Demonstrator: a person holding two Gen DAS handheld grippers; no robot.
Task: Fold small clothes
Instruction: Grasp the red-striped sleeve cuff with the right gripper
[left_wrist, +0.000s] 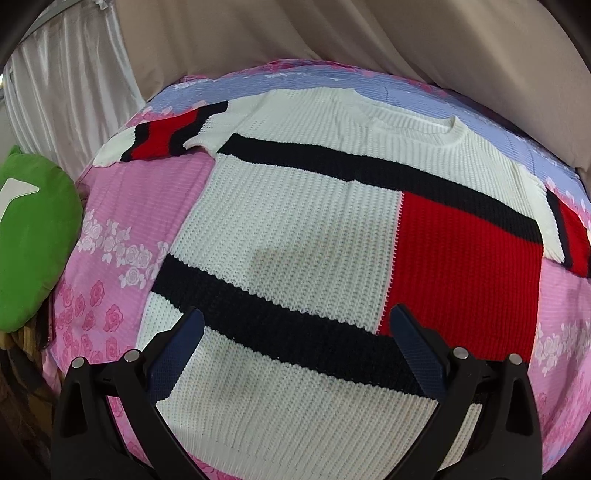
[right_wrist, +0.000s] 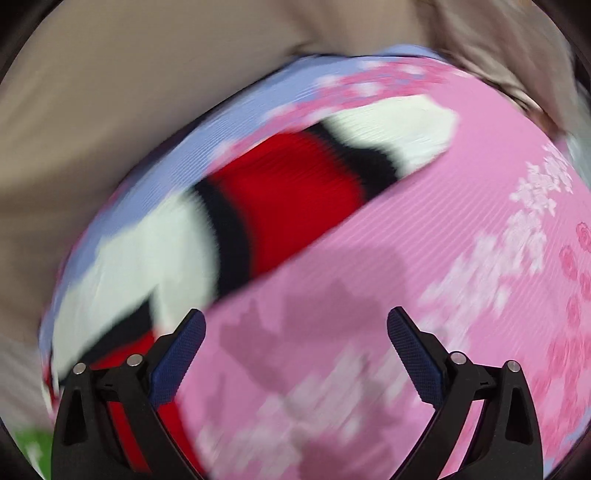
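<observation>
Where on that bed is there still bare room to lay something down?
Bare pink floral bedsheet lies between the white, black and red knit sweater and the green cushion, below its left sleeve. More shows below the right sleeve. The middle is covered by the sweater.

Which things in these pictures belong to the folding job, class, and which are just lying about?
Belongs to the job:
- knitted sweater, spread flat
- its sleeve
- left hand-held gripper, open
- right hand-held gripper, open

Just lying about:
- green cushion
- pink floral sheet underneath
- beige curtain behind
</observation>
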